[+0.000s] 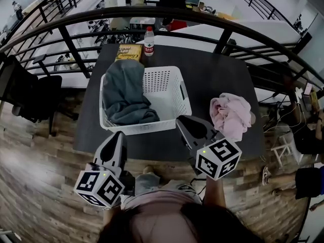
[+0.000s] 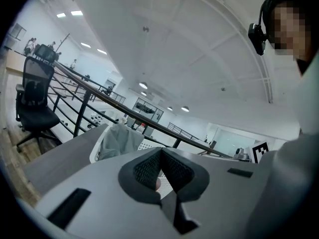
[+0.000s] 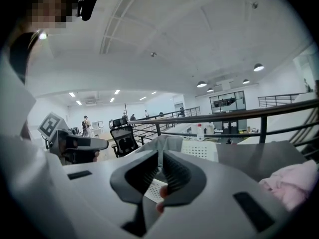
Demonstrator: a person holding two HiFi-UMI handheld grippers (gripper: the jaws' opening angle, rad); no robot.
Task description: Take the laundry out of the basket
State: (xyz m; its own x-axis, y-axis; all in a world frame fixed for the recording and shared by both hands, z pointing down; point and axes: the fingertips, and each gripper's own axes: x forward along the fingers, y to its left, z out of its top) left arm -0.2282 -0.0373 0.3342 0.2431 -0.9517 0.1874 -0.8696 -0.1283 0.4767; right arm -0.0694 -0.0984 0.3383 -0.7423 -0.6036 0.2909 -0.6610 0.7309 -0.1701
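1. A grey-blue cloth garment (image 1: 124, 92) is lying bunched in the left part of a white perforated plastic laundry basket (image 1: 167, 82). Its upper part is draping over the basket's far left rim. The right part of the basket is showing its bare perforated walls.
2. A pale pink crumpled garment (image 1: 231, 115) is lying on the dark rectangular table (image 1: 212, 70), to the right of the basket and apart from it.
3. The basket is sitting near the middle of the table, with its near wall close to the table's front edge.
4. The left gripper (image 1: 120, 134) is hovering at the table's front edge, just before the basket's near wall. Its jaws are pressing together with nothing between them.
5. The right gripper (image 1: 181, 119) is pointing at the basket's near right corner, between the basket and the pink garment. Its jaws are likewise closing on nothing, pad against pad.
6. A clear plastic bottle with a red cap (image 1: 149, 41) is standing upright behind the basket, and a flat yellow packet (image 1: 127, 51) is lying just to its left.
7. A black office chair (image 1: 30, 97) is standing on the wooden floor off the table's left side, and a dark metal railing (image 1: 152, 15) is curving behind the table.
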